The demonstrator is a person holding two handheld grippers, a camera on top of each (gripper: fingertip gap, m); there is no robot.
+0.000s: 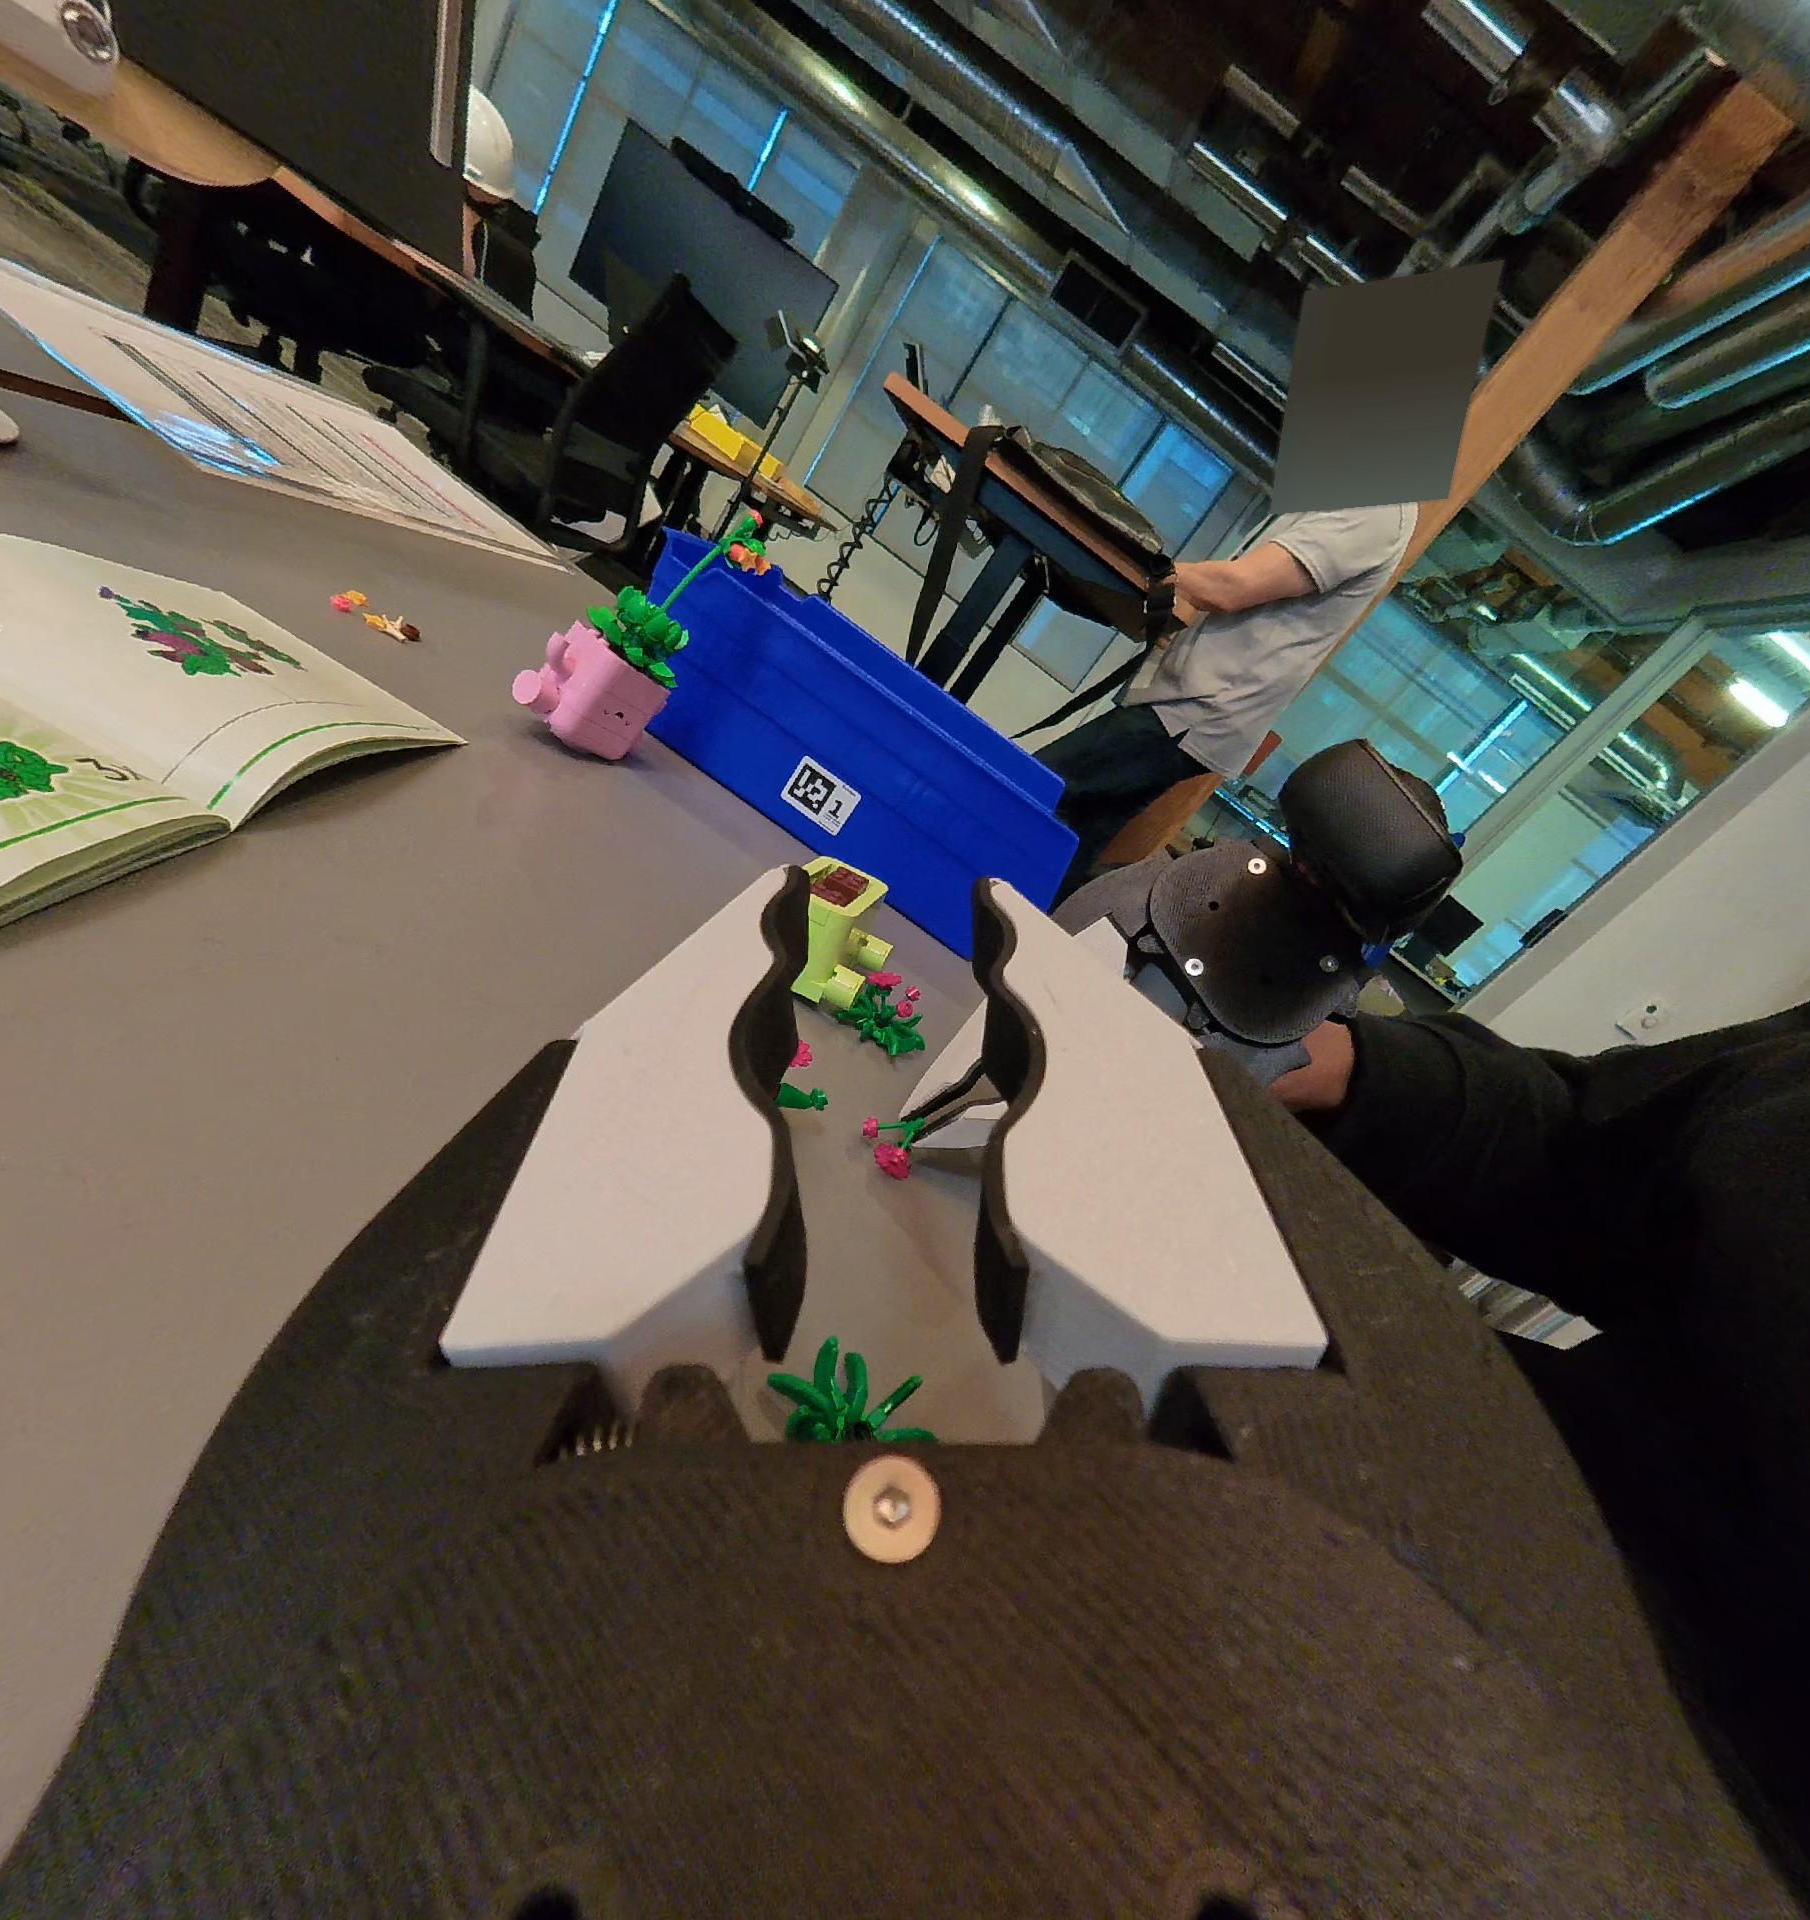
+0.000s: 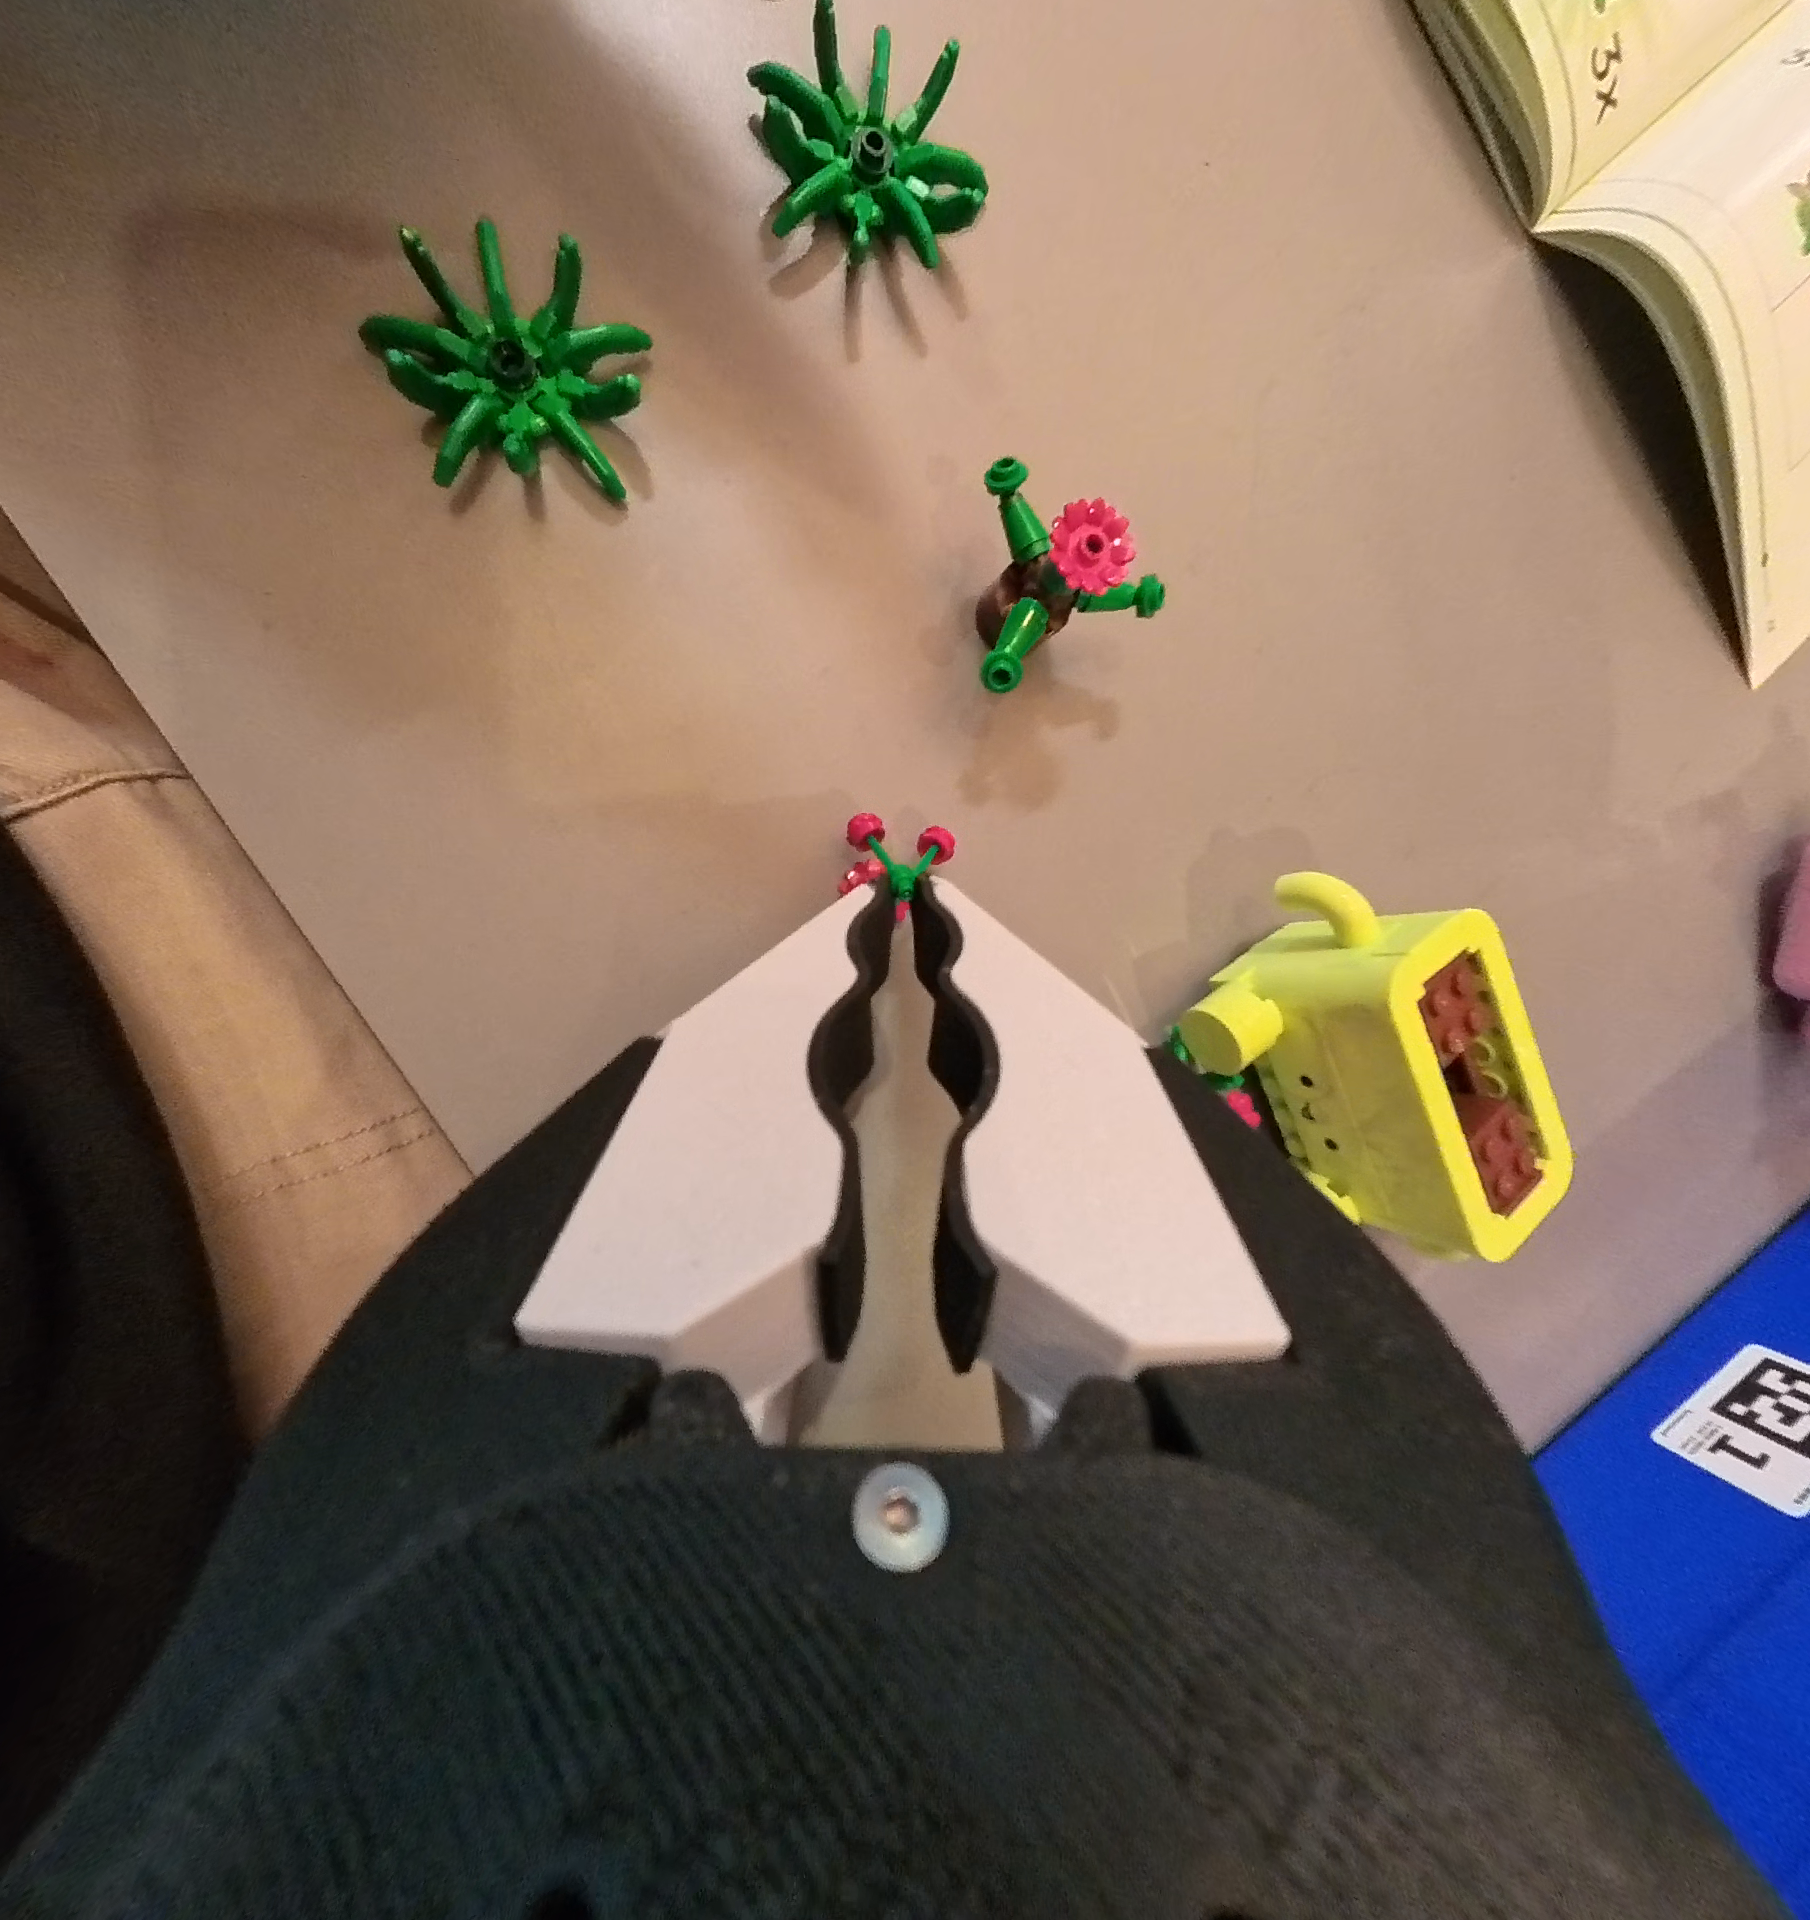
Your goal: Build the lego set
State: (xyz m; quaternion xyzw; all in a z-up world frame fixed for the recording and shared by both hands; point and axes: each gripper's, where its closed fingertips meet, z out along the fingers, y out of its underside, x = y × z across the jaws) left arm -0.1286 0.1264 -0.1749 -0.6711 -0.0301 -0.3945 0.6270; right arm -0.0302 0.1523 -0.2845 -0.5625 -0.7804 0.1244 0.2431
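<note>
My right gripper is shut on a small green stem with pink flowers, held just above the grey table. It also shows in the left wrist view with the stem. My left gripper is open and empty, low over the table. A lime-yellow lego pot lies on its side to the right of my right gripper and stands beyond my left fingertips. A brown piece with green stems and one pink flower lies ahead. Two green leafy pieces lie farther off.
A pink pot with a built plant stands by a blue bin. An open instruction booklet lies at the left. Small loose pieces sit beyond it. One green leafy piece lies under my left gripper. A person stands behind the table. One gripper's finger ends stand about 15 centimeters off the other's. Between my right fingertips and the lime-yellow lego pot there is roughly 9 centimeters.
</note>
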